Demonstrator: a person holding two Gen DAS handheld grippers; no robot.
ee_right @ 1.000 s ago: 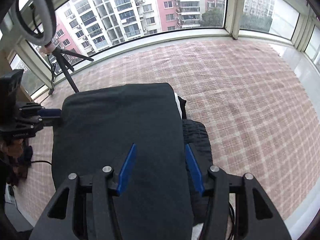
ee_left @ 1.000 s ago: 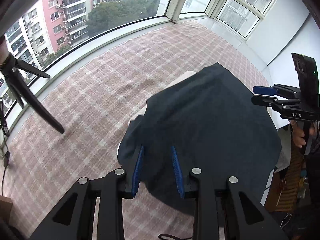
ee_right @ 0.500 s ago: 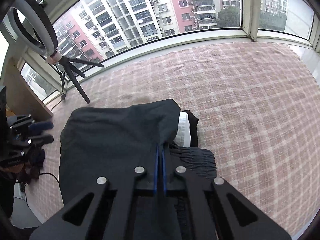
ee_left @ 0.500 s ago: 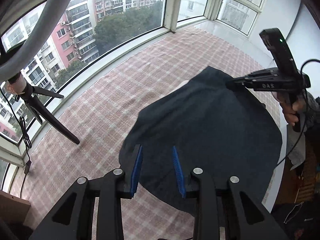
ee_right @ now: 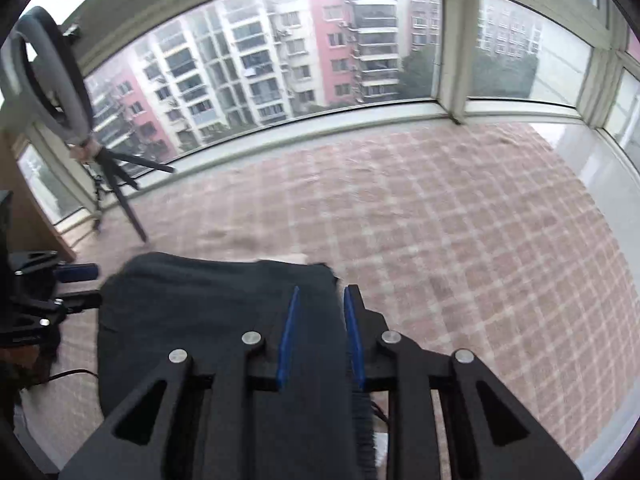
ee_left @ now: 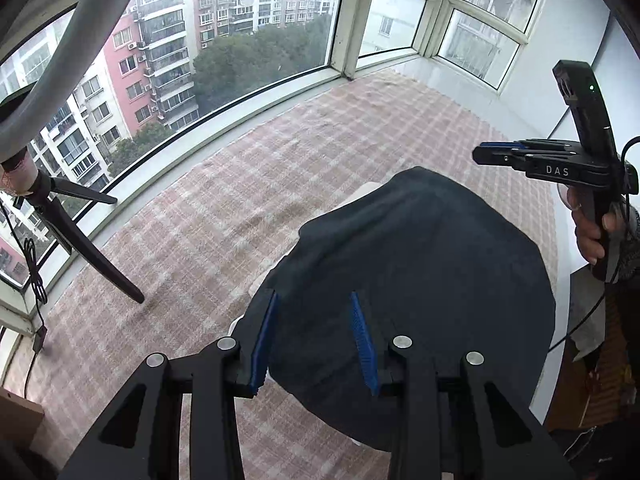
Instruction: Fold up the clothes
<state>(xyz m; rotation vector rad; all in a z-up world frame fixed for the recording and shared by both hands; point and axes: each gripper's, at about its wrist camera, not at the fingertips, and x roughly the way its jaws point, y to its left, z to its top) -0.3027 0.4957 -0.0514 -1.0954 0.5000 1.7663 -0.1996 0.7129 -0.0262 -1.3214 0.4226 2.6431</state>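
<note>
A dark folded garment is laid on a pink plaid blanket, directly ahead of and below the left tongs, whose blue pads are held wide apart above the near edge of the cloth with nothing between them. The right tongs are seen partly parted, narrower than the left, over the garment's right edge; no cloth is gripped. A tripod leg is planted left of the left tongs.
</note>
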